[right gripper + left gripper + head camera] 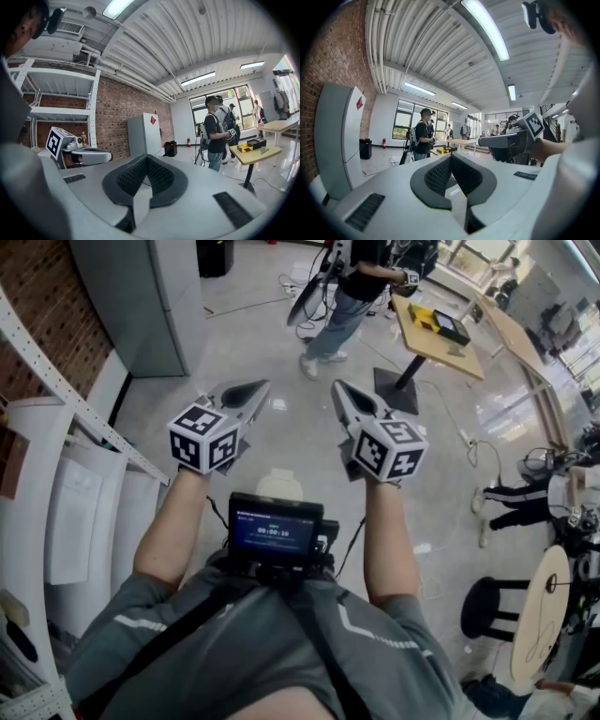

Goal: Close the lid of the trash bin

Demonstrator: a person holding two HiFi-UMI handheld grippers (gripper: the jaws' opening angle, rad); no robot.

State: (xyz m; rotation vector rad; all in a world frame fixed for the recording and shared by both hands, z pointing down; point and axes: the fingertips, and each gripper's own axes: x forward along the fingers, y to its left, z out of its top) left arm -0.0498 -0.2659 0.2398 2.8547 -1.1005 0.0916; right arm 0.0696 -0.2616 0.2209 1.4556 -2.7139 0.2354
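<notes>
Polished grey floor point(281, 352) is bounded by a red brick wall point(37, 324). Left gripper point(264, 385) and right gripper point(337, 386) are held forward, fingers closed together, empty. Pale rounded object, possibly the trash bin point(279, 486), is seen between the forearms.

grey short-sleeved t-shirt point(394, 652) with pale chevron stripes, black harness straps point(164, 645) crossing it, a black screen unit point(275, 531) on the chest trailing thin black cables point(355, 536); left gripper point(260, 386) and right gripper point(338, 387) are light grey shells, each with a black-and-white marker cube point(203, 437) and dark ribbed pads point(440, 176)
</notes>
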